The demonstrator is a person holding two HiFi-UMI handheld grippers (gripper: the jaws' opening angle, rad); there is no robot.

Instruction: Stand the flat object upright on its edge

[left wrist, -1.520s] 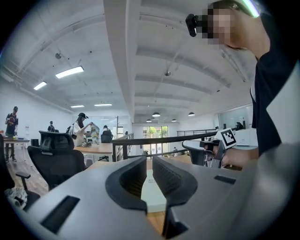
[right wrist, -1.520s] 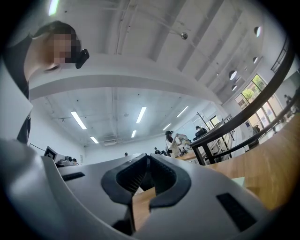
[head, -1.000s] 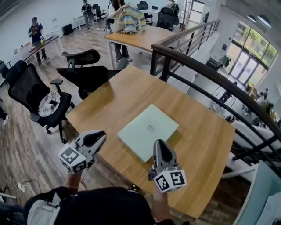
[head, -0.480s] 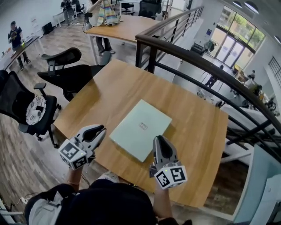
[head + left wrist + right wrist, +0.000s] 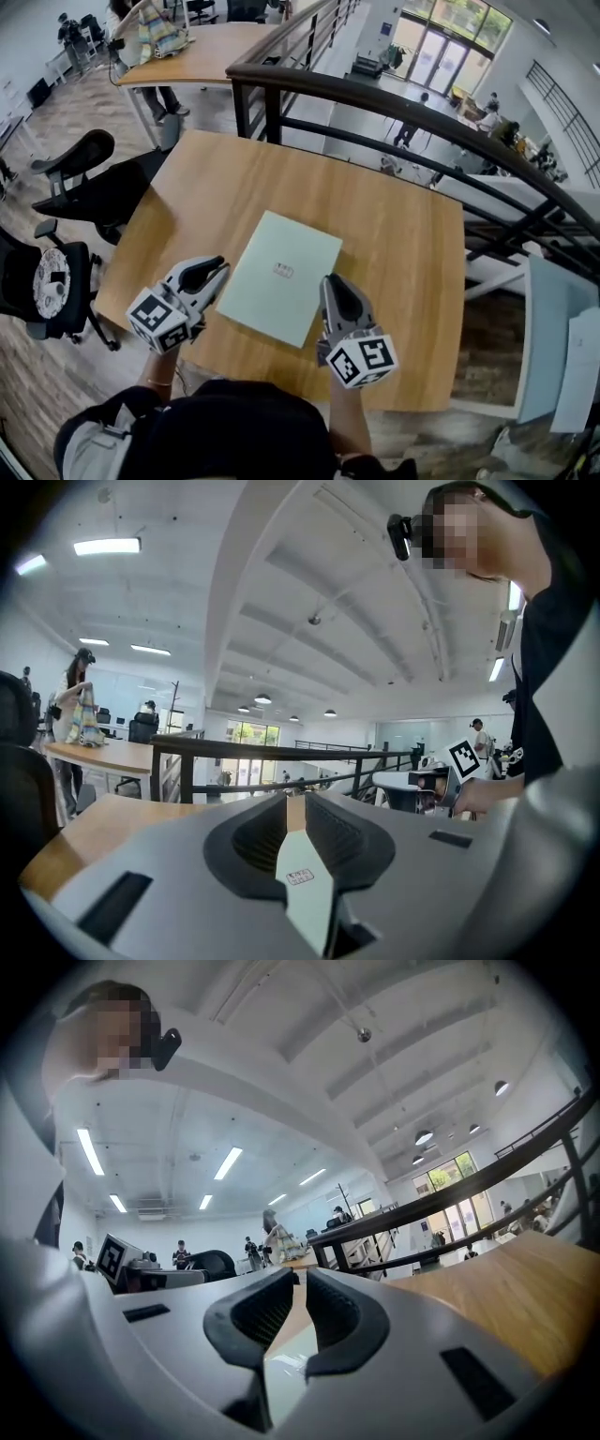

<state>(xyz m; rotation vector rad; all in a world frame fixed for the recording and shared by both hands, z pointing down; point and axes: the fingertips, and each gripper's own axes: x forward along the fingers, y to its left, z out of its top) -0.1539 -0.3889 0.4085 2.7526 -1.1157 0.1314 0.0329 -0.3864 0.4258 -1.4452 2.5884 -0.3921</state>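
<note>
Panel (image 5: 279, 291), pale green, thin, square, 1 small label (image 5: 283, 271) at centre, flat on wooden table (image 5: 394, 234), left gripper (image 5: 219, 266) and right gripper (image 5: 330, 280) closed, empty, beside its near edges.

Print on label (image 5: 283, 271): ahead of both claws, too small to read.
View of flat object (image 5: 305, 892) past left gripper (image 5: 294, 808): only a narrow strip shows through the jaw slit.
Near edge of table (image 5: 412, 281), behind left gripper and right gripper (image 5: 330, 283): covered by person's head (image 5: 234, 431).
</note>
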